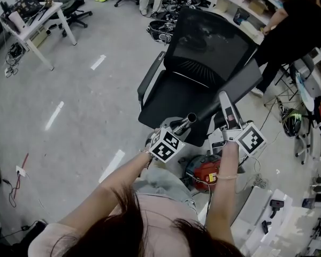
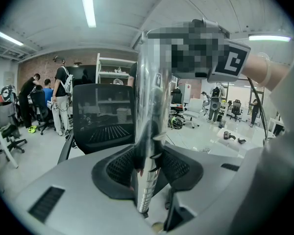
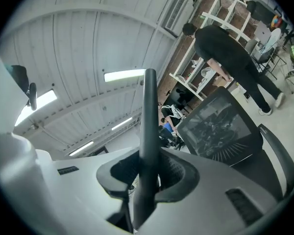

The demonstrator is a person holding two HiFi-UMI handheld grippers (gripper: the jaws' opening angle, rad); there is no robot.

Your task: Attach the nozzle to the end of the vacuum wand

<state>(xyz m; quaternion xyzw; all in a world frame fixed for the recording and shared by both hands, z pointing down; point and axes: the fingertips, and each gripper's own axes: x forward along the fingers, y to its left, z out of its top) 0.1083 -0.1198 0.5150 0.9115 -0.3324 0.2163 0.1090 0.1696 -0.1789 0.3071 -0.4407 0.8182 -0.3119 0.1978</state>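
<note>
Wand [image 2: 151, 106] of chrome clenched in left tongs [image 2: 148, 173], dark nozzle [image 3: 148, 121] grasped by right tongs [image 3: 144, 180]

A pale grey floor [image 1: 96, 95] is seen, marked with 3 short white tape strips [image 1: 54, 115]. A black mesh office chair [image 1: 203, 63] is placed in the middle of it. A white table [image 1: 35, 20] is set at the upper left. White shelving [image 1: 246, 4] is ranged along the upper right, where a person in black [image 1: 291, 33] is bent. A brick wall [image 2: 39, 65] is shown far off, and the white panelled ceiling [image 3: 88, 33] is lit by long strip lights [image 2: 88, 6].
</note>
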